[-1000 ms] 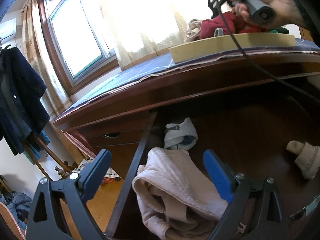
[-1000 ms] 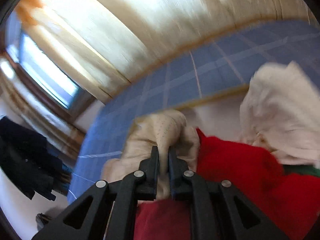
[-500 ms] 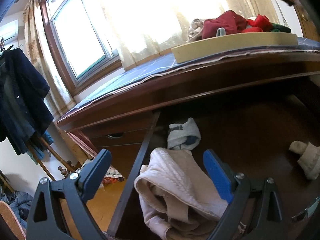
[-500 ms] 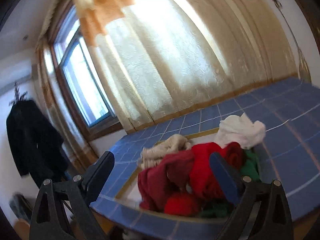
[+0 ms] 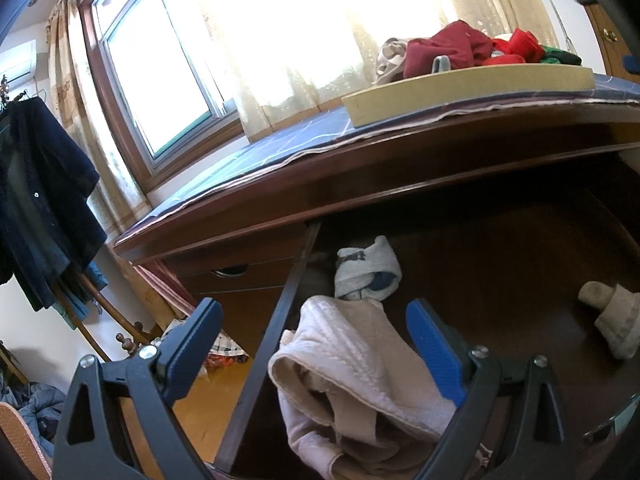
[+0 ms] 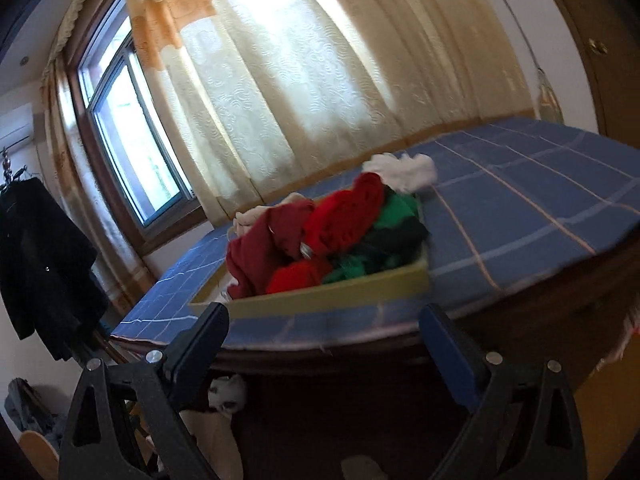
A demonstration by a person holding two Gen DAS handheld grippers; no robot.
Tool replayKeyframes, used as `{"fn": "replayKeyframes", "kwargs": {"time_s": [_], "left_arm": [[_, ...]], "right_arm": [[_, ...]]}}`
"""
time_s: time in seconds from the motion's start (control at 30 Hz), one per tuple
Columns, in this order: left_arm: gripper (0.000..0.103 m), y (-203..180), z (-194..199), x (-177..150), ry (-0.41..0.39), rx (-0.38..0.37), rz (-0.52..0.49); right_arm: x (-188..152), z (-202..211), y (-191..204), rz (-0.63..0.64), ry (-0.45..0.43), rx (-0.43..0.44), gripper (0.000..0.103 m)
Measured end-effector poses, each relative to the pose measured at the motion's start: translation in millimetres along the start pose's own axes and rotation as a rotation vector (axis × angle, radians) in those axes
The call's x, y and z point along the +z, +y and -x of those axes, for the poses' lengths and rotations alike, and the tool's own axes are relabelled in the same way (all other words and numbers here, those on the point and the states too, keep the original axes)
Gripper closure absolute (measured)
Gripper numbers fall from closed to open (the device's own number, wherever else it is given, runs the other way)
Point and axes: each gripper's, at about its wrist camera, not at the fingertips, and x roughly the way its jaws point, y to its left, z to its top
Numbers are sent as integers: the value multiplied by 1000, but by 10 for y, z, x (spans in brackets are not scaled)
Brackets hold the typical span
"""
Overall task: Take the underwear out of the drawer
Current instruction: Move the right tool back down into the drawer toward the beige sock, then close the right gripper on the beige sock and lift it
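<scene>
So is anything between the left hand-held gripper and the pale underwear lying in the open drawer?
Nothing visible. The left hand-held gripper hangs open over the pale underwear in the drawer, with its left finger outside the drawer's side wall.

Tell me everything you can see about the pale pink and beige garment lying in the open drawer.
The pale pink and beige ribbed garment is soft knitted cloth, crumpled and folded over itself, with a beige inner layer showing below. It lies in the front left corner of the dark wooden drawer, against the drawer's left wall. A small grey and white rolled garment sits just behind it. The left hand-held gripper hangs over it, its blue pads apart.
</scene>
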Motion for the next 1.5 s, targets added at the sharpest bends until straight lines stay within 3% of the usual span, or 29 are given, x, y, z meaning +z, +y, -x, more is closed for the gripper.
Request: {"fn": "replayKeyframes", "kwargs": {"time_s": [0.17,0.4,0.5,0.57,0.67,0.73,0.87,1.1,1.2,1.5], "left_arm": [[8,6,1,-2,-2,2,2],[8,-4,-2,9,-2,4,15],[8,-7,-3,8,-3,6,19],[8,-5,-6,12,-2,7,21],[8,-1,-7,10,-1,1,19],[8,-2,-8,10,0,-4,18],[8,16,-18,3,6,-16,27],[8,58,-53,9,29,-42,66],[8,54,-69,11,41,-42,66],[8,84,-96,6,65,-70,86]], "right_arm": [[-7,543,-94,2,-38,-12,5],[282,1742,21,161,-210,-169,5],[319,1980,115,236,-243,-271,0],[249,1915,156,276,-222,-285,1],[31,1479,153,280,-67,-255,1],[-179,1061,127,275,83,-199,1],[-562,490,111,259,272,-155,1],[-1018,-274,-103,120,651,-93,1],[-1116,-482,-129,124,754,-153,1],[-1324,-1018,-87,206,993,-178,2]]}}
